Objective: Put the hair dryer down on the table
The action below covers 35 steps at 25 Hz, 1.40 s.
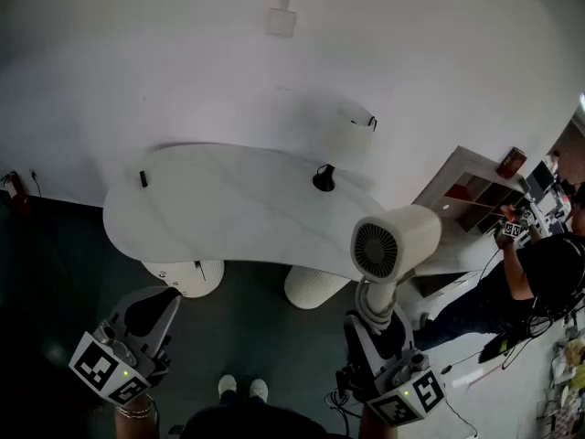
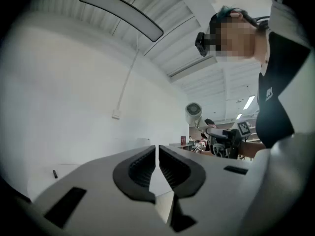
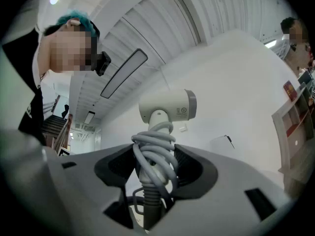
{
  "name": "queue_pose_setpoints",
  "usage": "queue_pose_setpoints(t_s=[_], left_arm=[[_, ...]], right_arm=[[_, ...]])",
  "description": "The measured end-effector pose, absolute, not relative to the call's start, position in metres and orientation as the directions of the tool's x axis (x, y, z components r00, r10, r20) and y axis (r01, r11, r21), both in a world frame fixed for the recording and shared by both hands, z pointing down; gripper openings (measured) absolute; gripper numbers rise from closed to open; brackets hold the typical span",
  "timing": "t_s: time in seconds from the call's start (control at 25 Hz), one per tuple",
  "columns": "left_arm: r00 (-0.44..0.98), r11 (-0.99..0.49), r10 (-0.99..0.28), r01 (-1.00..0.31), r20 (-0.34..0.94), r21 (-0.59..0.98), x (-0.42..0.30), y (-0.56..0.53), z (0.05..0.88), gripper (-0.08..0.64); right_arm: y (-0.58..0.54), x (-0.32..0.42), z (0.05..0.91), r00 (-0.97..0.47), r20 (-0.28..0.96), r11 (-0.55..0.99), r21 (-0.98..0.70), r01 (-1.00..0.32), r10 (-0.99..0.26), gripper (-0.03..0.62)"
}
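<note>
Hair dryer [image 1: 407, 236]: smooth cream barrel, cord-wrapped handle

I find the middle of the white table [image 1: 228, 213] free, with a black stick [image 1: 143, 179] at its left end and a black lump [image 1: 324, 179] at its far edge.

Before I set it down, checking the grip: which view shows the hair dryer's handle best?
The right gripper view: the hair dryer's cord-wrapped handle stands close up, clamped between the right gripper's pads. The head view shows mainly the rear grille, the handle foreshortened. The left gripper view shows the hair dryer small and distant.
</note>
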<state>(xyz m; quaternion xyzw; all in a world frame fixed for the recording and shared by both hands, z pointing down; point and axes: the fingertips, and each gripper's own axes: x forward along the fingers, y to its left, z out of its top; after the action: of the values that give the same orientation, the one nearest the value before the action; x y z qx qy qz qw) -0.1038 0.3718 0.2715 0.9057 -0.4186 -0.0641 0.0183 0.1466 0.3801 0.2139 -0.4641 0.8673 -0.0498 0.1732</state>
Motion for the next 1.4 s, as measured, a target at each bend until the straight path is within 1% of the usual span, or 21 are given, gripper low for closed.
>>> queue_pose_setpoints(t_s=[0.4,0.6,0.96,1.08,1.2,1.28,1.4], left_arm=[[0.628,-0.632,-0.775,-0.771,-0.072,0.073,-0.107,0.367,0.277,0.034],[0.636,-0.639,-0.769,-0.766,-0.07,0.063,-0.112,0.365,0.274,0.034],[0.646,-0.649,-0.761,-0.759,-0.061,0.061,-0.126,0.367,0.275,0.034],[0.624,-0.628,-0.778,-0.774,-0.079,0.077,-0.136,0.362,0.276,0.034],[0.592,-0.606,-0.796,-0.784,-0.127,0.135,-0.15,0.358,0.273,0.034],[0.612,-0.628,-0.778,-0.764,-0.142,0.145,-0.151,0.359,0.271,0.023],[0.648,-0.658,-0.753,-0.742,-0.116,0.124,-0.148,0.359,0.273,0.017]], right_arm=[[0.383,0.149,0.222,-0.513,-0.239,0.559,-0.21,-0.802,-0.825,0.249],[0.382,0.146,0.217,-0.508,-0.252,0.564,-0.271,-0.78,-0.823,0.249],[0.381,0.138,0.211,-0.498,-0.285,0.568,-0.275,-0.776,-0.819,0.249],[0.379,0.134,0.211,-0.49,-0.289,0.562,-0.279,-0.779,-0.823,0.249],[0.381,0.129,0.214,-0.482,-0.282,0.553,-0.296,-0.779,-0.83,0.249],[0.382,0.124,0.214,-0.473,-0.279,0.544,-0.297,-0.785,-0.836,0.249],[0.382,0.119,0.214,-0.468,-0.279,0.538,-0.295,-0.79,-0.839,0.249]])
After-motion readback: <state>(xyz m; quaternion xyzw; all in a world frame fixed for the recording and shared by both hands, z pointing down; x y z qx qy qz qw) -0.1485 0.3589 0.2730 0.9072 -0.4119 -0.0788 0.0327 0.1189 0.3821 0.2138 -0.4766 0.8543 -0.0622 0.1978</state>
